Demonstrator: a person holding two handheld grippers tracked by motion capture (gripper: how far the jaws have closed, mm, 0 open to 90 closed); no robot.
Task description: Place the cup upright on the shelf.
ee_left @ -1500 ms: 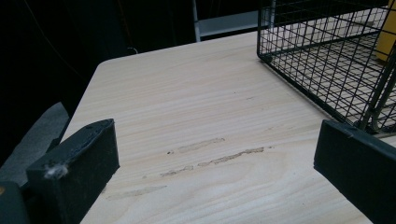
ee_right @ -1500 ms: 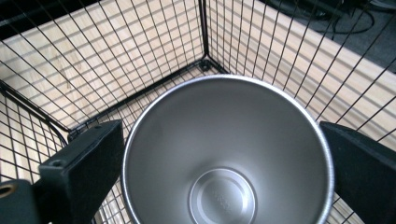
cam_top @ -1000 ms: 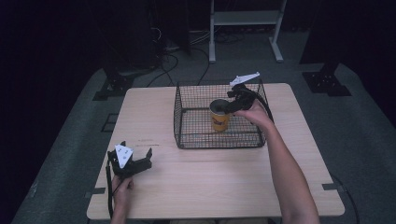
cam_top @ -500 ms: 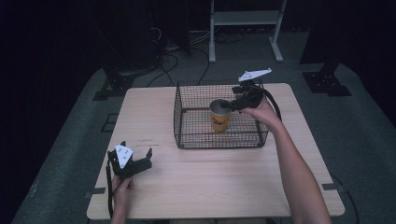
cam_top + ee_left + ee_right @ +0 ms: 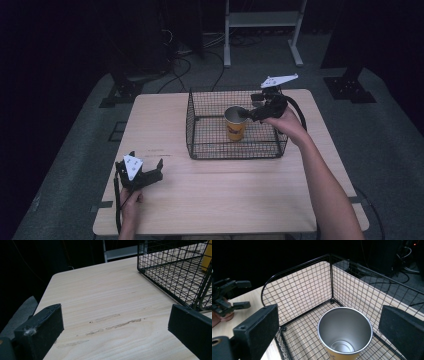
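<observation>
We're looking at a lab or recording studio setup, not a home. The room is dark, black all around, with light falling on one pale wooden table (image 5: 220,200) standing on grey carpet (image 5: 80,165). Behind it, black cables (image 5: 185,70) snake across the floor near a white metal frame stand (image 5: 262,22), and dark equipment stands (image 5: 350,80) with flat feet sit at either side. Tape marks (image 5: 102,204) sit at the table's edge.
</observation>
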